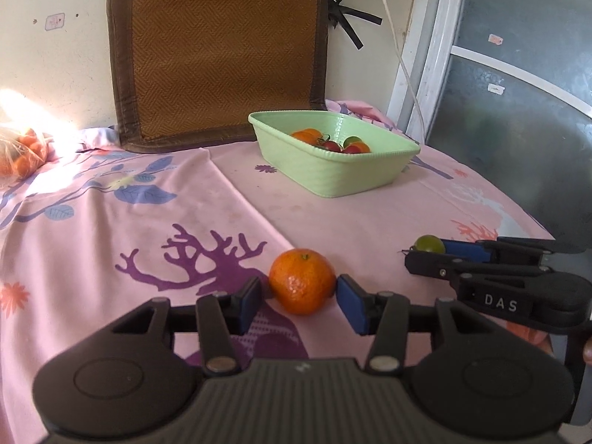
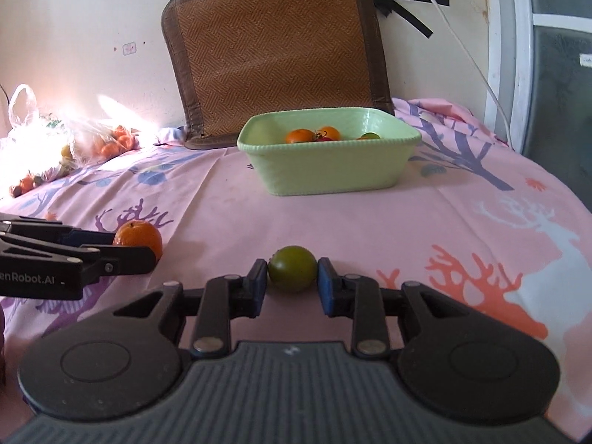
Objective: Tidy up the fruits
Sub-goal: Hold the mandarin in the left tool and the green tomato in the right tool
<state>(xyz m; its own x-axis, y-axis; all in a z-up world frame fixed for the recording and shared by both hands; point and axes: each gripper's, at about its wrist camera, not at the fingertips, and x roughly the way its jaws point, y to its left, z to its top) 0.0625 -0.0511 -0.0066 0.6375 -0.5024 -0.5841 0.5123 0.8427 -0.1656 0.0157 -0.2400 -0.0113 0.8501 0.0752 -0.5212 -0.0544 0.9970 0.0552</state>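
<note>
Left wrist view showed the round orange mandarin [image 1: 301,285] on the pink printed cloth [image 1: 111,229], the left hand-held gripper [image 1: 300,298] standing open around it. The right hand-held gripper [image 2: 292,281] pinched the small green tomato [image 2: 292,268]. Either fruit could roll away before reaching the pale green plastic basket [image 1: 344,175] near the wall.

An orange tangerine [image 1: 301,281], stem end up, was seated on the pink patterned cloth, near the front edge. A green tomato [image 2: 292,268], round and glossy, was positioned to its right, well apart, on the same cloth. Farther back, a pale green rectangular basket [image 2: 325,170] was placed upright; tangerines, red cherry tomatoes and one green fruit were contained in it.
</note>
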